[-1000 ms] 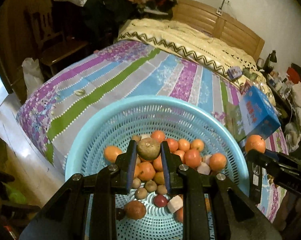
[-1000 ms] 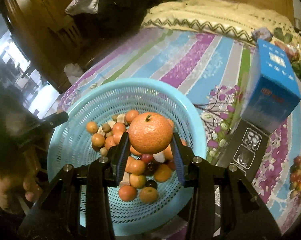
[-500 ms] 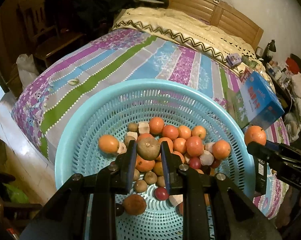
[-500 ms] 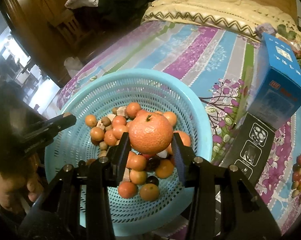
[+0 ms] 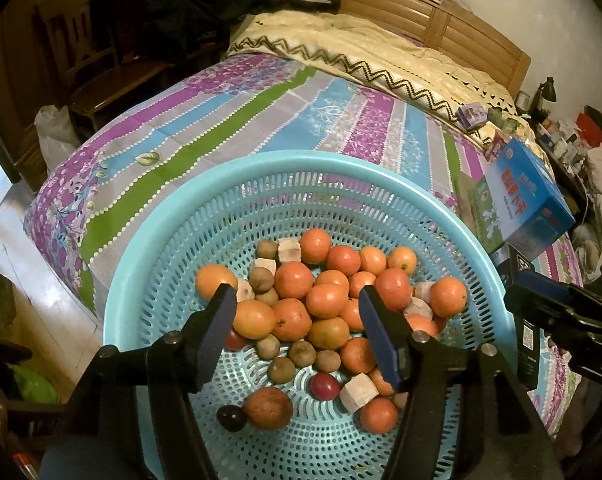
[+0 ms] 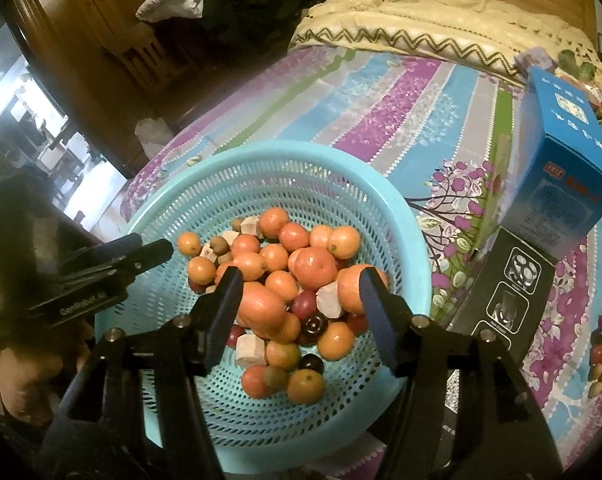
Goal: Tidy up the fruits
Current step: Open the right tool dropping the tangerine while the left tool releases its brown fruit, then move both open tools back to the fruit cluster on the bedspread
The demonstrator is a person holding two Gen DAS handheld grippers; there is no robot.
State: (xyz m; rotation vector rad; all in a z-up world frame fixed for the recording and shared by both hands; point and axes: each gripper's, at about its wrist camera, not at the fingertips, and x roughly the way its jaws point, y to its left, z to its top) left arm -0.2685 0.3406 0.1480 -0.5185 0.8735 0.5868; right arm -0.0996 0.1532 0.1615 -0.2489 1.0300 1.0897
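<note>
Fruit [image 5: 329,300] lies heaped in a pale blue perforated basket [image 5: 301,168], oranges on top with small brown fruits, dark red ones and pale cut chunks mixed among them. Both grippers hang over the pile from the near side: the left gripper [image 5: 297,324] has just been opening and its jaws stand spread with nothing pinched between them, and the right gripper [image 6: 299,302] has likewise just been opening, jaws apart, a large orange [image 6: 261,310] lying on the heap just beside its left finger, whether touching it I cannot tell. In the right wrist view the left gripper's body carries white lettering, apparently "GenRobot.AI", with a hand [image 6: 21,376] beneath it. Just beside the basket on the right stand a blue carton [image 6: 565,160] with a red label and print too small to read, and a black box [image 6: 509,296] printed with product pictures. The basket rests on a bedspread [image 5: 221,120] striped purple, blue, green and grey with flower patterns; a cream quilt [image 5: 373,56] with a black zigzag border lies beyond, against a wooden headboard [image 5: 441,20]. Clothes are piled at the far left, and a wooden chair [image 5: 97,76] stands beside the bed.
</note>
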